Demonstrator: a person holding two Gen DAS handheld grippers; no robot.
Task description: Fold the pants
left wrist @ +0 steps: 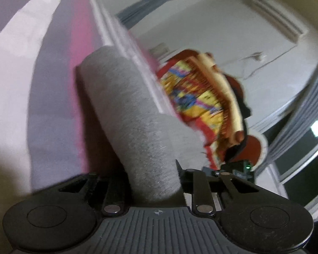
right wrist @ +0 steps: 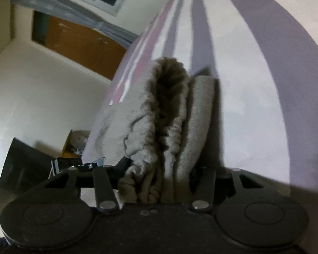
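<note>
The grey knit pants [left wrist: 133, 116] show in the left wrist view as a folded band rising from between my left gripper's [left wrist: 156, 182] jaws, which are shut on the fabric. In the right wrist view the bunched elastic waistband of the pants [right wrist: 169, 122] fills the gap of my right gripper [right wrist: 159, 182], which is shut on it. Both grippers hold the pants above a bed sheet with white, lilac and pink stripes [right wrist: 243, 74]. The fingertips of both grippers are hidden by cloth.
A colourful red and yellow blanket [left wrist: 201, 101] lies at the bed's far side. Beyond it are a white wall, grey curtains [left wrist: 296, 127] and a window. In the right wrist view, a brown door [right wrist: 84, 48], a cardboard box [right wrist: 74, 146] and a dark object stand on the floor.
</note>
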